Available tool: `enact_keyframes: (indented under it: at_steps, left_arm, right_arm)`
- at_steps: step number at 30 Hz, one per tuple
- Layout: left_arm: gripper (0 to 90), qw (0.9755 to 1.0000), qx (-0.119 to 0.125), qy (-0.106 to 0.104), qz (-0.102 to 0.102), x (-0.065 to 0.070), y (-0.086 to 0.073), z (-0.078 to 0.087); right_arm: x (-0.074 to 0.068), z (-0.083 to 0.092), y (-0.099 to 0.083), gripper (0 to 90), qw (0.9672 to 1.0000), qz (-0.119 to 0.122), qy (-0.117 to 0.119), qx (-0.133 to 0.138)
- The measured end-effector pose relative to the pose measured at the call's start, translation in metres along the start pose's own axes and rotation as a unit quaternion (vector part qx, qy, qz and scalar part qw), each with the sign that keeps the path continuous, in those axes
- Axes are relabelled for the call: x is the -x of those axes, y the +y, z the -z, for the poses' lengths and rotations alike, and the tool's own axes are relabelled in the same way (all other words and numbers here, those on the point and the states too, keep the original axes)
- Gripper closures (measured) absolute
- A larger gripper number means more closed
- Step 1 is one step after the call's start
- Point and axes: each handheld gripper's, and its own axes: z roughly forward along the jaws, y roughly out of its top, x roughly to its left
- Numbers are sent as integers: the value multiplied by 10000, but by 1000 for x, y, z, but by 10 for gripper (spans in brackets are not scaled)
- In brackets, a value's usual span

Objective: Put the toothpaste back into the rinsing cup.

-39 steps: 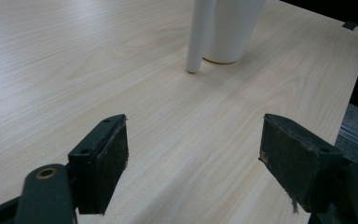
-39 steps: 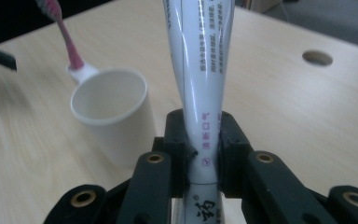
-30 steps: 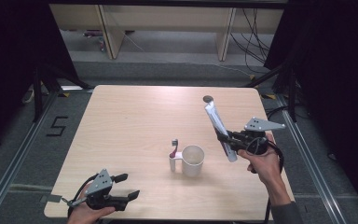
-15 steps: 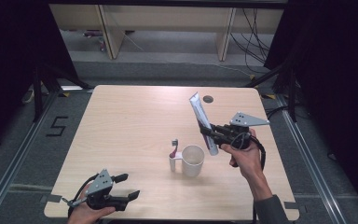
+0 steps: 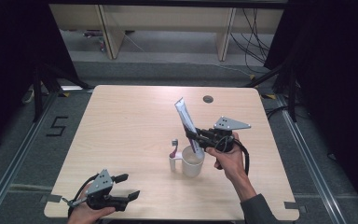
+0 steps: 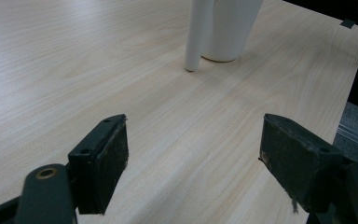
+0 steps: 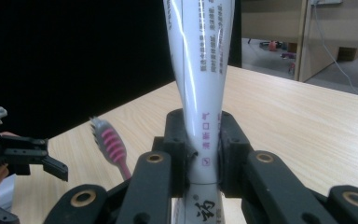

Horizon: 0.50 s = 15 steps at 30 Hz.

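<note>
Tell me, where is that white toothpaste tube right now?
In the high view the toothpaste tube is clamped in the right claw, right of table centre, tilted, its lower end over the white mug.

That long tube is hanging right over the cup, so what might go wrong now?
The toothpaste tube is tilted and clamped low down by the right gripper, so it could catch the mug rim and tip the mug. A toothbrush already stands in the mug, and the tube may knock it on the way in. The left gripper sits open and far off, so nothing steadies the mug.
</note>
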Motion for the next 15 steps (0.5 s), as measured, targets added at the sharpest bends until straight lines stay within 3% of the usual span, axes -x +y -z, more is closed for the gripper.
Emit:
enact_keyframes:
  at_steps: [4,5,10,11,12,15]
  left_arm:
    - [229,10000,8,-24,16,0,-1,-1]
    - [229,10000,11,-5,15,0,-1,-1]
    - [230,10000,-37,-16,-17,0,-1,-1]
    - [229,10000,-55,12,-6,1,-1,-1]
    - [229,10000,-56,1,-21,1,-1,-1]
    - [229,10000,-34,-15,-35,0,-1,-1]
  right_arm:
    - [1,-1,-8,776,10000,-31,6,-53]
    - [3,-2,-10,776,10000,81,-27,-20]
    - [3,-5,-19,775,10000,-34,38,-35]
    - [3,-5,-20,775,10000,46,5,-70]
    - [2,-6,-22,775,10000,-71,52,-33]
    - [1,-9,-27,774,9999,-96,75,-90]
